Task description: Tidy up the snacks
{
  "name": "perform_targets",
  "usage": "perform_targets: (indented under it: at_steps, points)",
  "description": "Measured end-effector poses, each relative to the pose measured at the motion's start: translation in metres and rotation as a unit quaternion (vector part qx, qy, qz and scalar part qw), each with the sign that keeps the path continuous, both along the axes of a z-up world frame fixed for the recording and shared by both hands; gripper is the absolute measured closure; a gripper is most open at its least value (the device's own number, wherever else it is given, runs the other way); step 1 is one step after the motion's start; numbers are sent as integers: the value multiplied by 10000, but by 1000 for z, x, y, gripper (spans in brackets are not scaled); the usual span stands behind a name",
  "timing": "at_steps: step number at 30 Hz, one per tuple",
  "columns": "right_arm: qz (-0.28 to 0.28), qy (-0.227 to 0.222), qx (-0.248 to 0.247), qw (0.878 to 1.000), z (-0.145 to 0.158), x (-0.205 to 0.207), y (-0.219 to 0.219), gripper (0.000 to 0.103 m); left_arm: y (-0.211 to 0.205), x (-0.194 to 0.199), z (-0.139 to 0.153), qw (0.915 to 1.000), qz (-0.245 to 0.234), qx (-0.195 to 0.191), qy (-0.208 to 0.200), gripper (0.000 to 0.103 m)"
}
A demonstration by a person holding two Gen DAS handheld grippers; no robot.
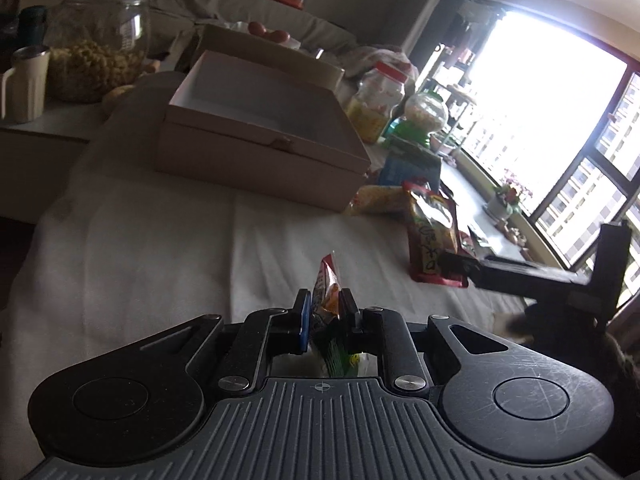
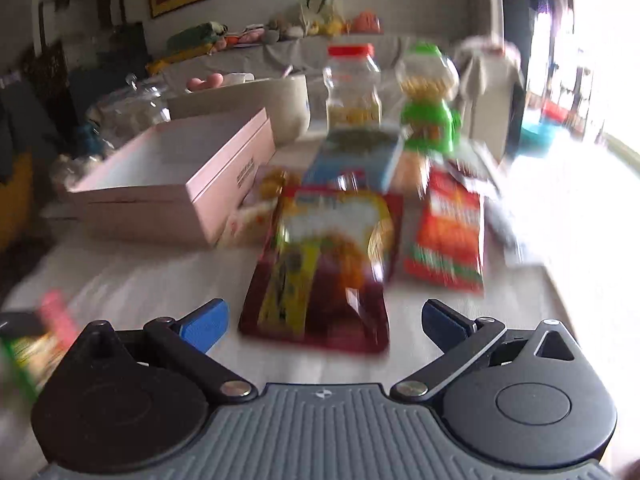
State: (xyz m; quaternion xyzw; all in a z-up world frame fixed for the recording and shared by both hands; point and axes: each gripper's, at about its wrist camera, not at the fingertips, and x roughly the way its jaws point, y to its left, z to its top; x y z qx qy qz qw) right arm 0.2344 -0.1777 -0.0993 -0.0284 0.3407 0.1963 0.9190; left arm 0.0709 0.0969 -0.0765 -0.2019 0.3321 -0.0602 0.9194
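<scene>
So far little looks done: the box (image 1: pixel 256 120) at the far left of the cloth (image 1: pixel 140 240) shows only a bare white floor, while the packets lie outside it. One small sachet (image 1: pixel 326 284) is pinched upright between the pads of the left gripper (image 1: pixel 326 300), jaws closed tight on it, near the front middle of the cloth and well short of the box. The right gripper (image 2: pixel 324 320) has its jaws wide apart and nothing between them; the red bag (image 2: pixel 324 264) lies flat just beyond its tips, in line with the gap. Right of that bag sits an orange packet (image 2: pixel 444 232), with a blue packet (image 2: pixel 356 156) farther back and two jars behind. By my reckoning nearly all the sorting remains.
</scene>
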Motion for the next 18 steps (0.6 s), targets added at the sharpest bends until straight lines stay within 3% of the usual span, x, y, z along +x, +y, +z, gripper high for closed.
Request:
perform_targets:
  at_steps: [5, 8, 10, 14, 15, 18]
  points:
    - [-129, 159, -539, 9983, -14, 42, 34, 0, -9, -4, 1, 9992, -238, 314, 50, 84]
    - [-187, 316, -436, 9984, -10, 45, 31, 5, -11, -4, -1, 9989, -296, 354, 53, 84]
    - [-51, 319, -384, 9987, -5, 36, 26, 15, -12, -4, -2, 9988, -349, 327, 45, 83]
    - [405, 487, -179, 9978, 5, 5, 16, 22, -16, -4, -3, 9986, -476, 238, 48, 82]
    - [598, 544, -69, 9967, 7, -7, 14, 36, -18, -5, -3, 9984, -508, 259, 61, 82]
    - [922, 333, -296, 9947, 15, -42, 20, 41, -25, -4, -2, 9978, -539, 375, 95, 81]
